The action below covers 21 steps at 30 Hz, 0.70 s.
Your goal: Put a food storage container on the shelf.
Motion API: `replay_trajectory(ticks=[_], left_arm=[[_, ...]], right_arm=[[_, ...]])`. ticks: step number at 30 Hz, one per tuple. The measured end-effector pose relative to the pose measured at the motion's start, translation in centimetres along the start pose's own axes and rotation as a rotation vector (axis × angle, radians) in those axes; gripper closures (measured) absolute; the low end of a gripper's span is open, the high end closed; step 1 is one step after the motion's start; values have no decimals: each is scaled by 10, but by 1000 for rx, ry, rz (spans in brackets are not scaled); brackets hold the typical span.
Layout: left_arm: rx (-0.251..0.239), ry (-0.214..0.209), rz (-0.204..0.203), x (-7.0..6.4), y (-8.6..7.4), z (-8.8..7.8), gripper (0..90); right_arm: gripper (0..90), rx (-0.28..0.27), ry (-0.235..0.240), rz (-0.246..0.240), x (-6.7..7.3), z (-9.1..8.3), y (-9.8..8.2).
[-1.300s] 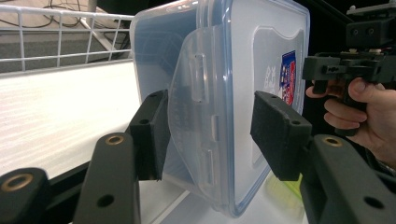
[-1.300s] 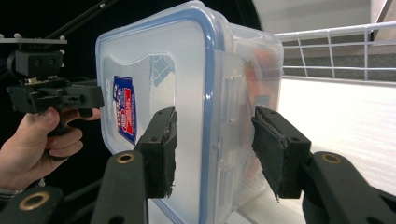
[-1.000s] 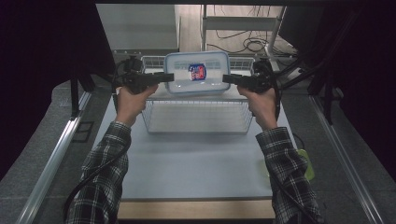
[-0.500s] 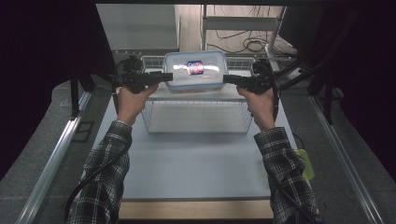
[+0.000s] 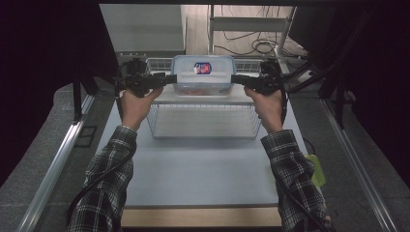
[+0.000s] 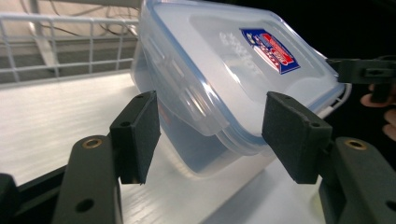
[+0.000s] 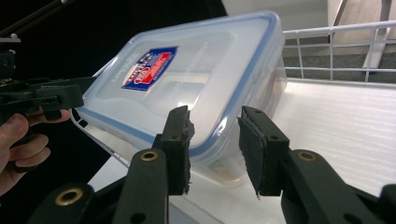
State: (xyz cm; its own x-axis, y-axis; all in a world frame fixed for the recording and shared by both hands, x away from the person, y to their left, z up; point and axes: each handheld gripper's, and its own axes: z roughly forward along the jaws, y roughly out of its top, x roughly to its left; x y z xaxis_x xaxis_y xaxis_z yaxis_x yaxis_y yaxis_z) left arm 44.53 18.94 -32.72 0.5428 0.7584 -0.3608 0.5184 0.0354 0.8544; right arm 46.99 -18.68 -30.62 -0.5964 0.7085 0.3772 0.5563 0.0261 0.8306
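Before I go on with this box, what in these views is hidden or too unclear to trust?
- Box contents: high view, something reddish behind the cloudy wall, too small to name.
- Lid label wording: both gripper views, too blurred to read.
- Left hand-held gripper grip: its pads flank the box end; contact hidden by the lid edge.
- Right hand-held gripper: likewise unclear.

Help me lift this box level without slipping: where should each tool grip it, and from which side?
Grip the box at its two short ends, on the lid's overhanging rim, one tool from each side. The rim juts out past the tapered walls, giving the pads an edge to catch. The left tool and right tool already straddle it.
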Motion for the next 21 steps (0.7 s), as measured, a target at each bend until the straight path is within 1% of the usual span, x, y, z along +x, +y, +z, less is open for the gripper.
replay_trajectory(ticks=[5,7,8,11,13,15,16,17,21], left_arm=[[-3,40,35,-6,1,-2,376],[-2,26,32,-7,1,-4,368],[-5,22,39,-8,1,-6,366],[-9,1,53,-11,-1,-12,354],[-7,-16,62,-14,-3,-16,331],[-5,-14,85,-17,-7,-20,305],[0,-17,97,-18,-10,-22,298],[8,-27,105,-19,-13,-23,291],[47,-39,148,-24,-27,-25,258]], right_arm=[[630,-5,-19,-17,3,0,1],[615,-9,-13,-27,4,-1,1],[607,-12,-10,-28,5,-2,1],[581,-26,4,-53,7,-8,-1],[545,-29,8,-68,9,-12,-2],[516,-28,10,-95,12,-17,-5],[497,-30,1,-116,13,-19,-6],[480,-28,-8,-132,14,-22,-8],[409,-4,-8,-176,17,-29,-16]])
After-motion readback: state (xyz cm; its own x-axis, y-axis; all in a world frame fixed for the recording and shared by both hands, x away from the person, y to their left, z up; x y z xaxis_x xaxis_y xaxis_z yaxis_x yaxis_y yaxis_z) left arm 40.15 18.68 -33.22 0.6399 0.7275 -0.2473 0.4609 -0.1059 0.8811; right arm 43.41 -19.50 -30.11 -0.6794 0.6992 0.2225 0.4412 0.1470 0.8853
